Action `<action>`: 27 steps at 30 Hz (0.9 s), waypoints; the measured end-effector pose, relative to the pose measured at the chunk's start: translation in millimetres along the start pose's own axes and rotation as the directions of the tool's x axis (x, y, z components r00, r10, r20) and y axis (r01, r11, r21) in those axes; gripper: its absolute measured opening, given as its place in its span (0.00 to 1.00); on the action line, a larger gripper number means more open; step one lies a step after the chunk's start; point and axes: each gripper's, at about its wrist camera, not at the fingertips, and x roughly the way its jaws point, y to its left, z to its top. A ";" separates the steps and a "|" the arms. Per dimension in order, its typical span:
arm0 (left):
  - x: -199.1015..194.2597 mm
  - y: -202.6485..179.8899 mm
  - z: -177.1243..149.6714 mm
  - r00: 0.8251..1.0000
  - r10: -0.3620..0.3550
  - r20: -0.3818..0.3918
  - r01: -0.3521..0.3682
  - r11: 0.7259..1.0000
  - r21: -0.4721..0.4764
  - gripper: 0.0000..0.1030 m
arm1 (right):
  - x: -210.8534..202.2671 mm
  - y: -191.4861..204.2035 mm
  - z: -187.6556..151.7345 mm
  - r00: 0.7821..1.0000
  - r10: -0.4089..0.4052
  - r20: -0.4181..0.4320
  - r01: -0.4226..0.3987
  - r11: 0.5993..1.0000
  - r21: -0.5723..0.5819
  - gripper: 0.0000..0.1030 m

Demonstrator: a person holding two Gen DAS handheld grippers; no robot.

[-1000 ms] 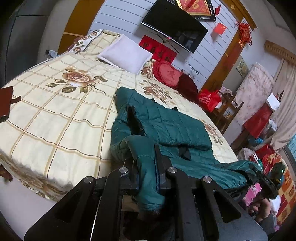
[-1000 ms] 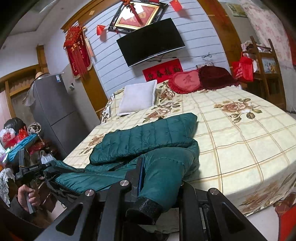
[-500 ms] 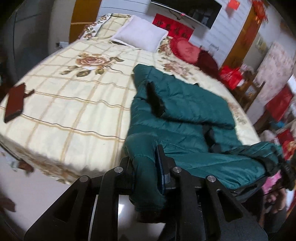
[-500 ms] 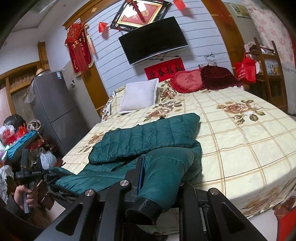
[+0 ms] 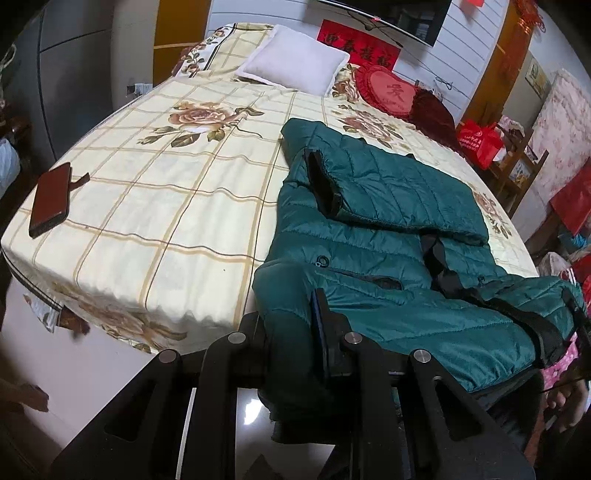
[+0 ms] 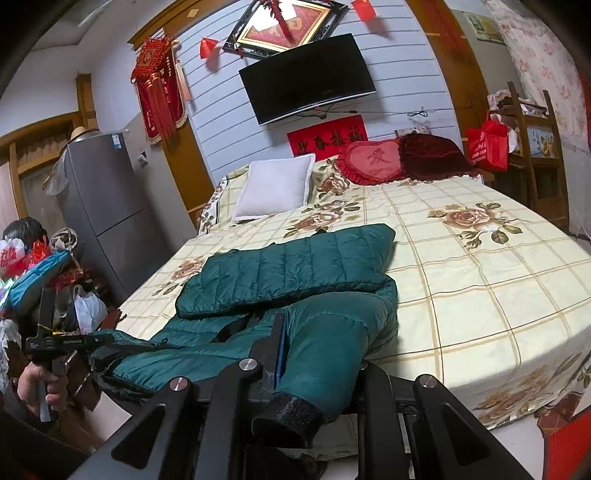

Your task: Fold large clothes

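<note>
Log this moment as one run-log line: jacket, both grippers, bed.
jacket: green, on bed, one sleeve folded across | left gripper: shut on jacket corner | right gripper: shut on sleeve cuff

A home bedroom; a wide bed (image 6: 480, 295) under a checked, rose-printed sheet fills the room, with a white pillow (image 6: 275, 188) and red heart cushion (image 6: 373, 160) at its head; a television (image 6: 308, 79) hangs on the panelled wall above a red banner (image 6: 327, 136); a red knot ornament (image 6: 159, 86) and a framed picture (image 6: 282, 26) hang nearby; a grey fridge (image 6: 107, 210) stands to one side; a wooden shelf (image 6: 532, 147) carries a red bag (image 6: 485, 146); a phone (image 5: 50, 199) lies on the sheet.
</note>
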 end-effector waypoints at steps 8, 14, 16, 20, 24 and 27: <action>-4.9 0.7 -3.3 1.000 0.001 0.005 -0.001 1.000 -0.004 0.17 | -9.0 2.0 -5.7 1.000 0.003 0.002 -0.003 1.000 0.003 0.14; -23.3 -0.9 -5.5 0.997 -0.045 0.067 0.045 0.999 0.003 0.13 | -16.4 3.3 -5.0 1.000 0.000 0.025 0.000 1.000 0.010 0.14; -31.4 -1.6 -5.4 0.994 -0.056 0.093 0.057 0.998 0.001 0.12 | -21.2 3.4 -4.4 0.999 -0.011 0.038 0.010 1.000 0.015 0.14; -43.6 0.0 -5.2 0.987 -0.087 0.132 0.090 0.996 -0.019 0.12 | -32.9 7.9 -1.3 0.998 -0.009 0.061 0.009 1.000 0.003 0.14; -50.0 5.3 -1.5 0.971 -0.151 0.187 0.163 0.985 -0.048 0.12 | -38.0 5.0 4.5 0.997 -0.004 0.078 0.004 1.000 0.009 0.14; -45.7 9.1 11.1 0.951 -0.199 0.237 0.224 0.971 -0.085 0.12 | -33.1 -1.5 12.5 0.995 -0.005 0.095 0.004 1.000 0.016 0.14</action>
